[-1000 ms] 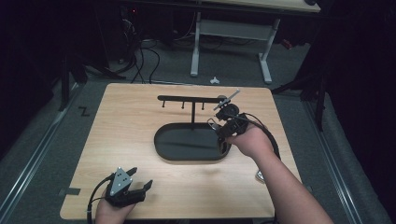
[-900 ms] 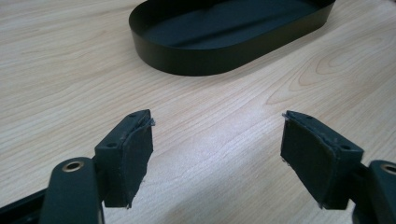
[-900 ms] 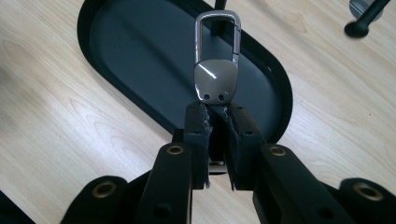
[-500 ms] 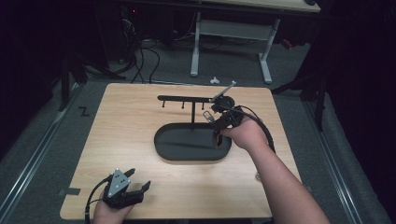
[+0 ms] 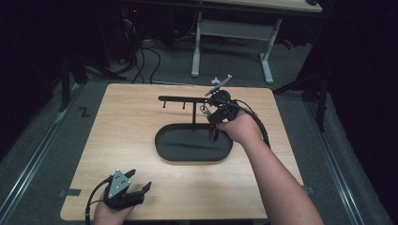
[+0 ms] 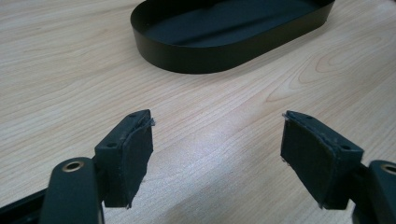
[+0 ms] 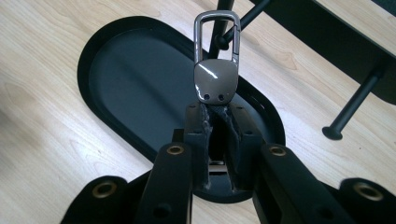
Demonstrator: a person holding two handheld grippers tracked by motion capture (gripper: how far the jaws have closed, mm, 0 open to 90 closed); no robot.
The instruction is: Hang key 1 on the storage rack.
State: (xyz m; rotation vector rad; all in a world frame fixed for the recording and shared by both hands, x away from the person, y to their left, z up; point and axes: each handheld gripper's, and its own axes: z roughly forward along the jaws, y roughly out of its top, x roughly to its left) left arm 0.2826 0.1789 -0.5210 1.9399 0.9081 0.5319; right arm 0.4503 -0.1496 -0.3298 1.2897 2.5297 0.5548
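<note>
right hand-held gripper (image 7: 217, 123): jaws pinched tight on the base of a metal key clip (image 7: 216, 65), so the clip sticks out past the pads, loop end forward

key clip location: up in the air over the right half of the black oval tray (image 5: 164, 146), right by the stand post (image 5: 194, 115) and just under the hook bar (image 5: 183, 99)

left hand-held gripper (image 5: 126, 190): jaws spread wide, nothing in them, parked on the counter (image 5: 122, 117) well in front of the tray

risk 1: I'd guess the loop misses a peg (image 7: 352, 106). The opening is narrow and the pegs are thin, so a small tilt bumps it off.

risk 2: the grip sits low on the clip's smooth plate, so a knock against the bar could twist it or pop it out. It'd likely drop in the tray, though.

risk 3: pushing on the bar could tip the stand, since it looks light.

surface: pale wood-grain counter, bare around the tray

room: dark, with grey floor, cables and a white-legged desk (image 5: 232, 40) beyond the tray
</note>
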